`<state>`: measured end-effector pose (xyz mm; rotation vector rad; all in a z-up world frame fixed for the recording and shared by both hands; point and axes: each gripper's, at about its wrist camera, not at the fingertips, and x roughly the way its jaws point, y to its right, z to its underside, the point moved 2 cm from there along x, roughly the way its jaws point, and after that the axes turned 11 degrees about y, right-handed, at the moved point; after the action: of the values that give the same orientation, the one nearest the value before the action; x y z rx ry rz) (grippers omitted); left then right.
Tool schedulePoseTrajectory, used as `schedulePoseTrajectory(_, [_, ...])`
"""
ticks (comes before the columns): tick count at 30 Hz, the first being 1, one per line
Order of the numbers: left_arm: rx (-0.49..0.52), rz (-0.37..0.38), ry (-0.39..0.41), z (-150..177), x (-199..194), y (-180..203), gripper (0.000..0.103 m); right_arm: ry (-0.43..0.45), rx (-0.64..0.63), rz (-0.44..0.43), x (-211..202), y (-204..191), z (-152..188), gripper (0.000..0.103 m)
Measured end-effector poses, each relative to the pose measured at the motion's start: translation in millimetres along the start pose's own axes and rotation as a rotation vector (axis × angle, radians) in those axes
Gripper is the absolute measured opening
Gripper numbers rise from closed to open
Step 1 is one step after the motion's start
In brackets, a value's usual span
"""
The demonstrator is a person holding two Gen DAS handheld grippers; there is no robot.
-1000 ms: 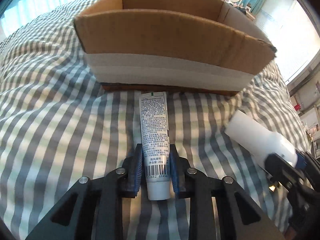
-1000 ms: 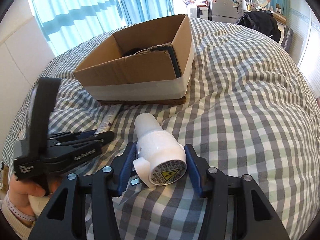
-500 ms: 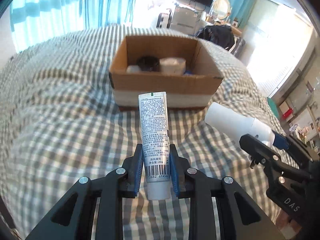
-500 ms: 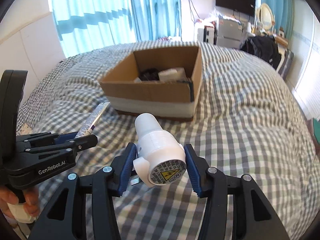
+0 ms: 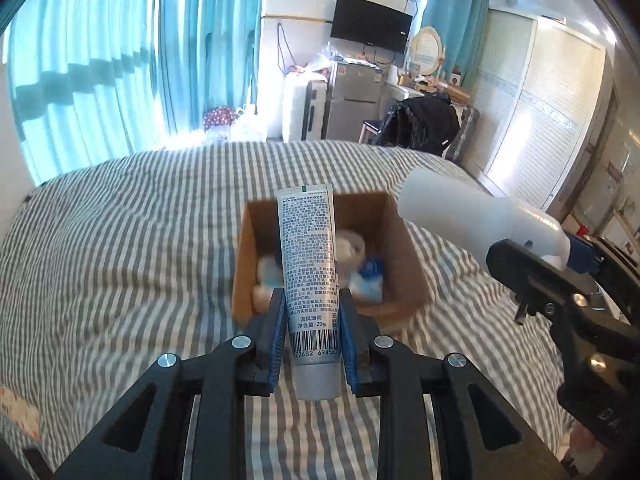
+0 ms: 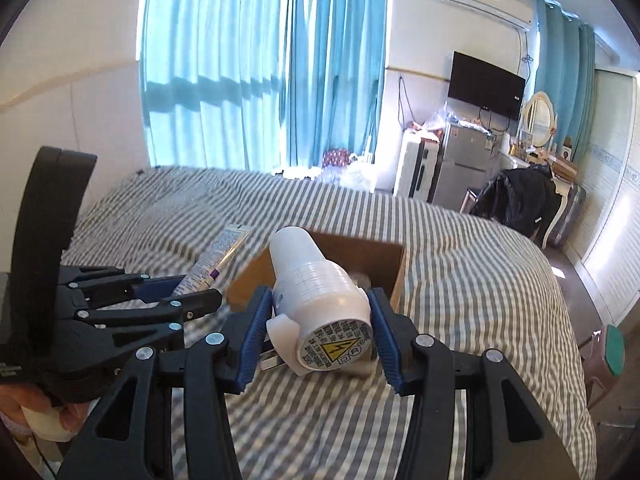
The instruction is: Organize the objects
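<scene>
My left gripper (image 5: 312, 338) is shut on a grey toothpaste tube (image 5: 310, 264) with printed text and a barcode; the tube sticks forward, high above the open cardboard box (image 5: 412, 264). My right gripper (image 6: 320, 332) is shut on a white plug-in device (image 6: 316, 300) with a round warning label on its near end. Both are held in the air over the checked bed (image 5: 120, 240), the box below and ahead. In the right wrist view the left gripper (image 6: 176, 292) and its tube (image 6: 218, 256) show at the left. In the left wrist view the right gripper (image 5: 568, 280) with the white device (image 5: 472, 216) shows at the right.
The box (image 6: 384, 264) holds several white and blue items (image 5: 368, 276). Beyond the bed stand blue curtains (image 6: 240, 60), a small fridge (image 5: 352, 100), a wall television (image 5: 370, 24), a chair draped with a black coat (image 5: 420, 120) and a wardrobe (image 5: 540, 120). A hand (image 6: 24, 408) grips the left tool.
Both grippers have risen well above the bed with their objects still clamped. The box has shrunk in view and its inside now shows from above.
</scene>
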<state>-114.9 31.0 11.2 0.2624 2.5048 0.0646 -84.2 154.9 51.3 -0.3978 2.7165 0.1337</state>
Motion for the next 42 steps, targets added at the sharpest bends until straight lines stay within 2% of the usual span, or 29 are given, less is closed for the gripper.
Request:
schedulePoseTrajectory(3, [0.008,0.026,-0.005,-19.5,34.2,-2.4,0.024,0.009,0.018,0.001,26.1,5.9,-17.2,0.049])
schedulePoseTrajectory(7, [0.017,0.037,-0.05,-27.9,85.4,-4.1,0.024,-0.033,0.059,-0.005,79.7,20.1,-20.6,0.049])
schedulePoseTrajectory(10, [0.038,0.033,-0.091,-24.7,121.4,-7.4,0.024,-0.089,0.065,0.005,124.8,30.3,-9.0,0.049])
schedulePoseTrajectory(14, [0.008,0.038,-0.182,-7.9,172.8,-17.0,0.024,-0.169,0.096,0.028,178.9,47.3,15.9,0.049])
schedulePoseTrajectory(20, [-0.007,0.028,-0.244,13.5,216.7,-22.6,0.025,-0.243,0.092,0.037,215.3,62.5,47.2,0.049])
schedulePoseTrajectory(27, [0.021,0.04,-0.245,26.2,221.9,-23.2,0.026,-0.288,0.109,0.026,222.9,62.2,66.8,0.05])
schedulePoseTrajectory(28, [0.03,0.043,-0.247,28.9,220.4,-23.8,0.027,-0.287,0.116,0.025,222.8,61.9,65.9,0.051])
schedulePoseTrajectory(29, [0.049,0.039,-0.248,28.5,219.2,-22.1,0.029,-0.288,0.12,0.029,220.9,61.9,64.8,0.058])
schedulePoseTrajectory(33, [0.097,-0.001,-0.24,23.5,215.9,-17.4,0.051,-0.246,0.137,0.057,206.8,59.6,51.3,0.076])
schedulePoseTrajectory(35, [0.1,-0.016,-0.229,16.3,208.4,-15.9,0.054,-0.232,0.142,0.066,201.4,61.6,43.0,0.082])
schedulePoseTrajectory(36, [0.094,-0.013,-0.224,11.9,205.6,-16.6,0.06,-0.223,0.149,0.07,198.1,62.6,38.3,0.083])
schedulePoseTrajectory(37, [0.087,-0.009,-0.215,6.1,201.1,-17.1,0.07,-0.215,0.159,0.072,194.8,63.2,33.4,0.085])
schedulePoseTrajectory(38, [0.077,-0.013,-0.193,0.0,193.5,-16.9,0.074,-0.208,0.167,0.071,191.8,63.1,28.7,0.086])
schedulePoseTrajectory(42, [0.067,-0.024,-0.11,-20.2,157.4,-15.8,0.081,-0.154,0.19,0.102,165.6,68.5,2.4,0.09])
